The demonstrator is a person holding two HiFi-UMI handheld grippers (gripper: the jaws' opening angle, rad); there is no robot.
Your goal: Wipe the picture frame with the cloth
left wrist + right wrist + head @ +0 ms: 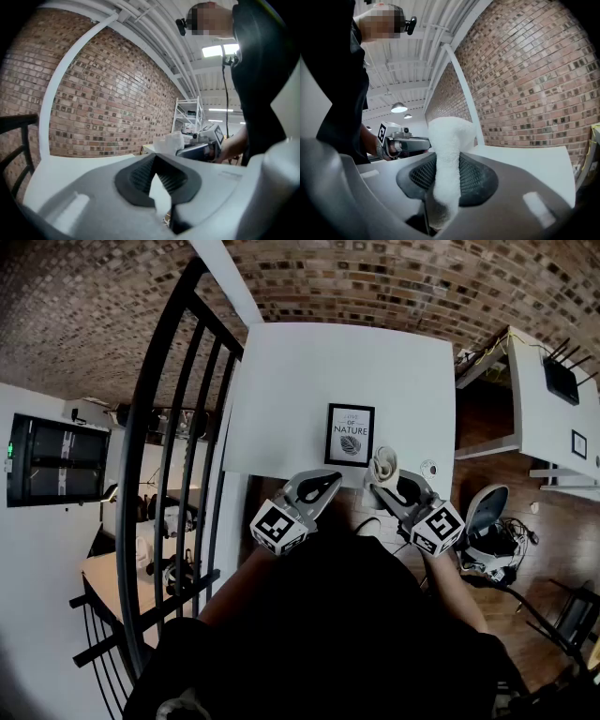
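- Red-brown brick wall (375, 277): stands ahead of both grippers, beyond the far edge of the table.
- White rectangular table (300, 381): lies ahead of both grippers. Its near edge runs just under their tips in the head view.
- Black metal railing (178, 437): to the left of the left gripper, well apart from it.
- Left gripper (330, 480): held at the near edge of the table and pointing forward. In the left gripper view the ribbed dark pads meet at their tips, with only a thin wedge of gap lower down. Nothing sits between them.
- Right gripper (379, 486): beside the left one, near it but not touching, also at the near edge. Its jaws are clamped on the cloth.
- Black-framed picture with a white leaf print (350, 435): on the table just ahead of the grippers, between their two lines of aim, with its print facing the head camera. The left gripper's tip sits just short of its near left corner.
- White fluffy cloth (382, 465): pinched between the right pads. A bunched end stands out past the tips, and the rest runs back down between the jaws. The bunched end is just beside the frame's near right corner. I cannot tell whether it touches.
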